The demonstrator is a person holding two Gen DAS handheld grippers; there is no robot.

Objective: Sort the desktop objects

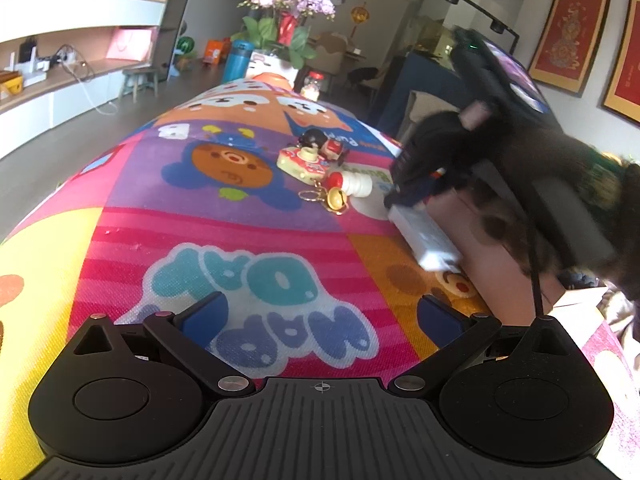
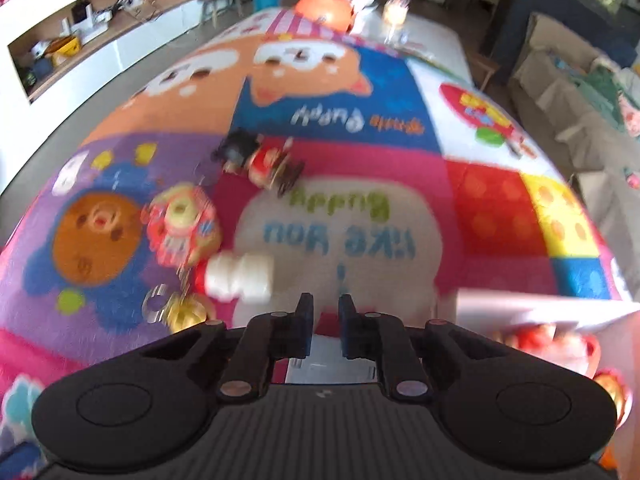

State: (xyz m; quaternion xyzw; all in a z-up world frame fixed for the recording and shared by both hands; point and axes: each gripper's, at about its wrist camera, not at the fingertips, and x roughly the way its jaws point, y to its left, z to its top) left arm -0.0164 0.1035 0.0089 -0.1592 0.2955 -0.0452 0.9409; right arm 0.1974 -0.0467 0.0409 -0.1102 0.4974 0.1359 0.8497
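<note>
On the cartoon tablecloth [image 1: 168, 184] lie a cream and pink toy camera [image 1: 300, 160], a small doll with black hair [image 1: 320, 142], a white bottle with a red cap [image 1: 352, 182] and a gold keyring [image 1: 336, 200]. My left gripper [image 1: 322, 316] hovers open over the cloth with nothing between its blue pads. My right gripper [image 1: 400, 200] points steeply down over the far end of a flat white box [image 1: 424, 240], which rests on the edge of a cardboard box [image 1: 492, 248]. In the right wrist view my right gripper [image 2: 325, 316] has its pads nearly together with nothing visible between the tips. The white box [image 2: 332, 364] shows beneath them, the bottle [image 2: 240, 276] just to the left.
The cardboard box flap [image 2: 540, 308] stands at the table's right edge, with red items under it. A flower pot [image 1: 280, 20], a blue flask [image 1: 238, 60] and a jar [image 1: 312, 84] stand at the far end. A sofa [image 2: 580, 80] lies to the right.
</note>
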